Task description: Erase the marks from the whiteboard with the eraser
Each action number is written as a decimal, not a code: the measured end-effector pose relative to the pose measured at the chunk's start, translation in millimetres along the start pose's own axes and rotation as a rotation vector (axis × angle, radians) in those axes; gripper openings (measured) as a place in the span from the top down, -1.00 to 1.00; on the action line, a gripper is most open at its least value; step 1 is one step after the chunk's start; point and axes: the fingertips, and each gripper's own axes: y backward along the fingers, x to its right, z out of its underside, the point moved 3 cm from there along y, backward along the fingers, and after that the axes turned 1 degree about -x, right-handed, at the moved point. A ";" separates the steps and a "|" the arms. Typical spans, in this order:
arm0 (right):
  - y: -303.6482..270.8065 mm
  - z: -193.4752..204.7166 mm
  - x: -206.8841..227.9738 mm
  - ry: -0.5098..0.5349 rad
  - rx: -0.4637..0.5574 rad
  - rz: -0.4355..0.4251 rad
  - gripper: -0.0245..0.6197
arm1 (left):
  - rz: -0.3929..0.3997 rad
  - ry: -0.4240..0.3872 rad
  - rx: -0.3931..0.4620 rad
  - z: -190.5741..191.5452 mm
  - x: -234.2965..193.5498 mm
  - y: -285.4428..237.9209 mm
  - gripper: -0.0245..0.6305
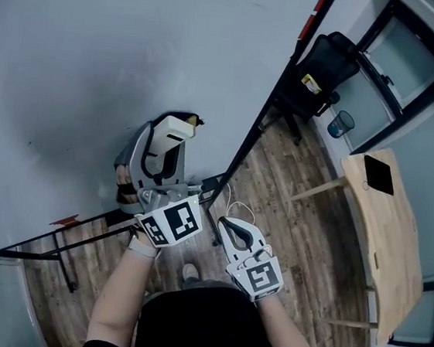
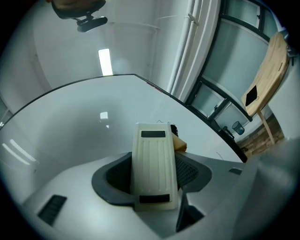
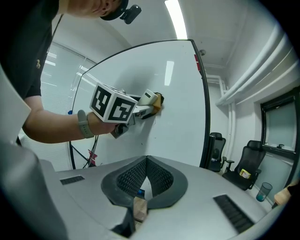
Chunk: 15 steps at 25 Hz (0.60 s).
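Note:
A large whiteboard (image 1: 98, 54) fills the upper left of the head view; its surface looks nearly clean, with a faint dark speck (image 1: 30, 142). My left gripper (image 1: 165, 146) is shut on a cream eraser (image 1: 172, 128), whose tan felt side lies against the board. In the left gripper view the ribbed eraser (image 2: 153, 164) stands between the jaws, felt (image 2: 179, 144) toward the whiteboard (image 2: 70, 122). My right gripper (image 1: 234, 229) hangs away from the board, shut on nothing. The right gripper view shows its jaws (image 3: 146, 164) meeting, and the left gripper (image 3: 143, 108) with the eraser (image 3: 150, 98) on the board.
The board's black frame edge (image 1: 267, 108) and stand legs (image 1: 61, 244) run over a wooden floor. A black office chair (image 1: 322, 68) and a blue cup (image 1: 341, 124) stand at the back right. A wooden table (image 1: 396, 244) with a black pad (image 1: 378, 173) is on the right.

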 end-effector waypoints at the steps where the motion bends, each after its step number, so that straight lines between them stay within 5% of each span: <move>1: -1.7 -1.0 -2.9 -0.001 0.001 -0.009 0.84 | -0.010 0.001 -0.006 3.1 -5.8 3.0 0.13; 6: -15.5 -10.7 -26.8 0.023 0.012 -0.071 0.84 | -0.065 0.039 -0.037 21.1 -40.9 20.1 0.13; 15: -44.0 -29.4 -86.8 0.041 0.038 -0.191 0.84 | -0.135 0.222 -0.128 70.1 -116.7 71.3 0.12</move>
